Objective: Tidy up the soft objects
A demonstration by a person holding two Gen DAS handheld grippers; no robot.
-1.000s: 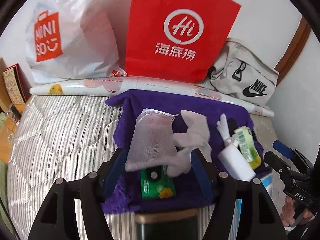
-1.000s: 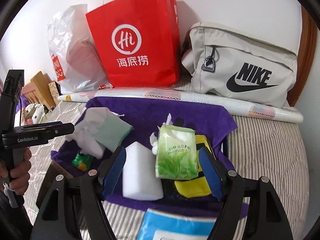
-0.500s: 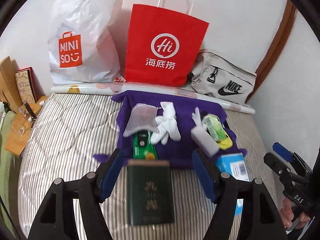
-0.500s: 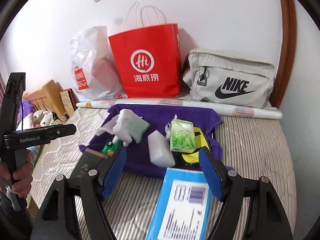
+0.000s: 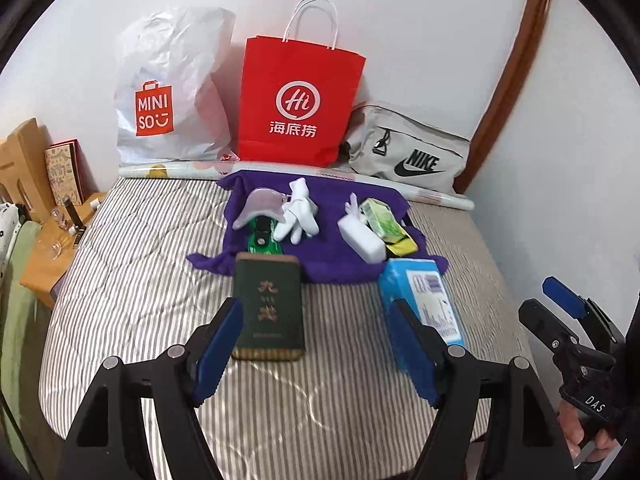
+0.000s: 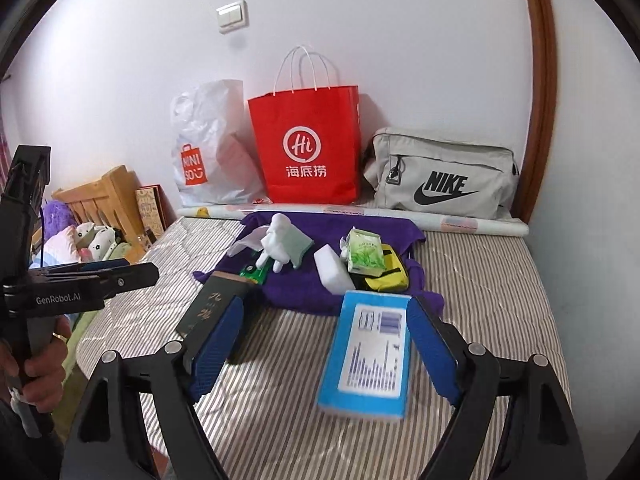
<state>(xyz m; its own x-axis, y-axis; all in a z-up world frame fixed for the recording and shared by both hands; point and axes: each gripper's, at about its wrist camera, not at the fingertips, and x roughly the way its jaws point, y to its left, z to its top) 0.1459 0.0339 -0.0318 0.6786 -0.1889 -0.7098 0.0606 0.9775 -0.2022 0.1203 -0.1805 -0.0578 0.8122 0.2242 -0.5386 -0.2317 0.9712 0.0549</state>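
Observation:
A purple cloth (image 5: 332, 252) (image 6: 304, 292) lies on the striped mattress (image 5: 140, 300). On it sit a mesh pouch (image 5: 258, 206), white gloves (image 5: 298, 216) (image 6: 276, 244), a green pack (image 5: 262, 242), a white sponge block (image 5: 362, 236) (image 6: 332, 270), a green tissue pack (image 5: 380, 220) (image 6: 364, 256) and a yellow pouch (image 6: 386, 278). In front of it lie a dark green box (image 5: 268, 308) and a blue box (image 5: 424, 300) (image 6: 370, 356). My left gripper (image 5: 316, 344) is open and empty, near the dark box. My right gripper (image 6: 324, 344) is open and empty, around the blue box.
A white Miniso bag (image 5: 168, 96), a red paper bag (image 5: 296, 108) and a grey Nike bag (image 5: 408, 156) stand against the back wall behind a rolled sheet (image 5: 180, 170). A wooden shelf (image 5: 44, 240) with small items is on the left.
Both grippers have pulled back and up from the purple cloth. The dark green box and the blue box have come into full view in front of them.

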